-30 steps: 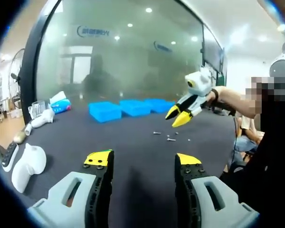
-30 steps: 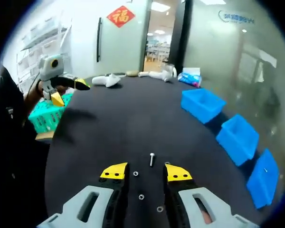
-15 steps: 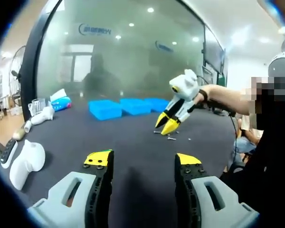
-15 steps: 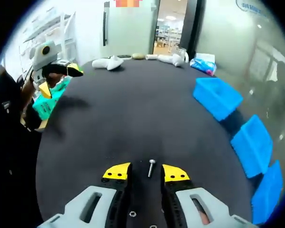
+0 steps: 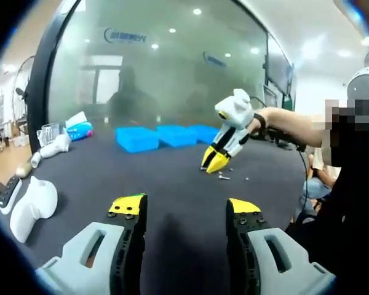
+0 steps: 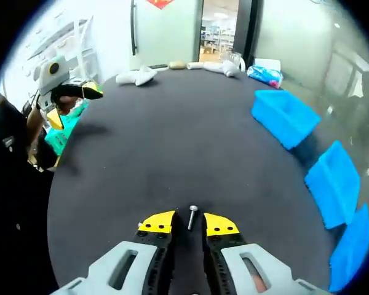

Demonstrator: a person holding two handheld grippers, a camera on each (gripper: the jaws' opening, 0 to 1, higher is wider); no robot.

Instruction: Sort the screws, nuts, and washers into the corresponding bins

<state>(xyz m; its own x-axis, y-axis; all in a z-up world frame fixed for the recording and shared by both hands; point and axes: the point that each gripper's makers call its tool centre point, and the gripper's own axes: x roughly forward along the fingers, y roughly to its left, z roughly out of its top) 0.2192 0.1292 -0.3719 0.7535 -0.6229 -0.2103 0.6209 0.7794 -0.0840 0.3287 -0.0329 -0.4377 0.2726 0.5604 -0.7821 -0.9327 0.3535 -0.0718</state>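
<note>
Dark grey desk (image 6: 172,141) is carrying everything. In the right gripper view, the right gripper (image 6: 188,224) sits low over the near edge with its yellow-tipped jaws drawn in narrow on either side of one screw (image 6: 191,217). The screw lies lengthwise in the gap, head pointing away, and the tips are right beside it. Can't honestly tell if they're touching or pinching it yet, but there's barely any room left on either side.

Three blue bins run down the right-hand edge of the desk in that view: the far bin (image 6: 285,117), the middle bin (image 6: 333,183) and the near bin (image 6: 350,246), all open-topped. I can't make out anything inside them from here.

The left gripper (image 5: 184,210) hangs above bare desk in its own view, jaws spread wide with nothing between them. You can also spot it in the right gripper view out past the left edge of the desk, held by a hand (image 6: 66,106) over a green crate (image 6: 63,128).

From the left gripper view you get the side-on look at the right one: tipped nose-down, yellow tips low over the desk and closed in tight, with a few more small bits of hardware (image 5: 223,177) lying just beside it. They're too tiny to sort into nuts or washers from here.

Some white handheld thing (image 5: 29,208) lies at the left edge, and a tissue pack (image 6: 263,74) sits at the far edge.
</note>
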